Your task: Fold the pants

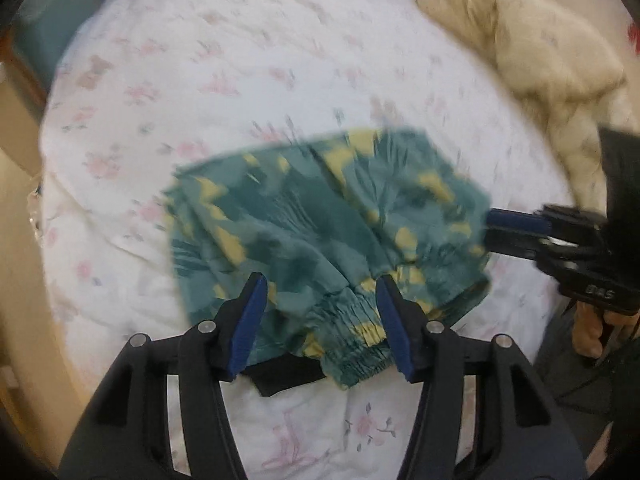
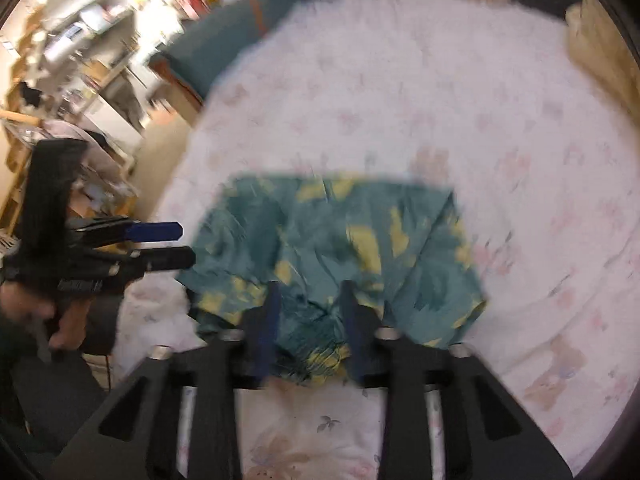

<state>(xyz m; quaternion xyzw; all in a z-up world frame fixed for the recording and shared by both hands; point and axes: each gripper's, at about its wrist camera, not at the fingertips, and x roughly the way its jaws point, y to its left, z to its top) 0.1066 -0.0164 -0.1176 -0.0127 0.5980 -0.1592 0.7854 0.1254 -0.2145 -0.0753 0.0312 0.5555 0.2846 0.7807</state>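
The teal and yellow patterned pants lie folded in a compact heap on the white floral bed sheet; they also show in the right wrist view. My left gripper is open, its blue-padded fingers straddling the elastic waistband without clamping it. My right gripper is open too, its fingers either side of bunched cloth at the near edge. In the left wrist view the right gripper sits at the pants' right edge. In the right wrist view the left gripper sits at their left edge.
A beige blanket is heaped at the bed's far right. A black strip pokes out under the waistband. A teal bed frame and cluttered shelves stand beyond the bed's left edge.
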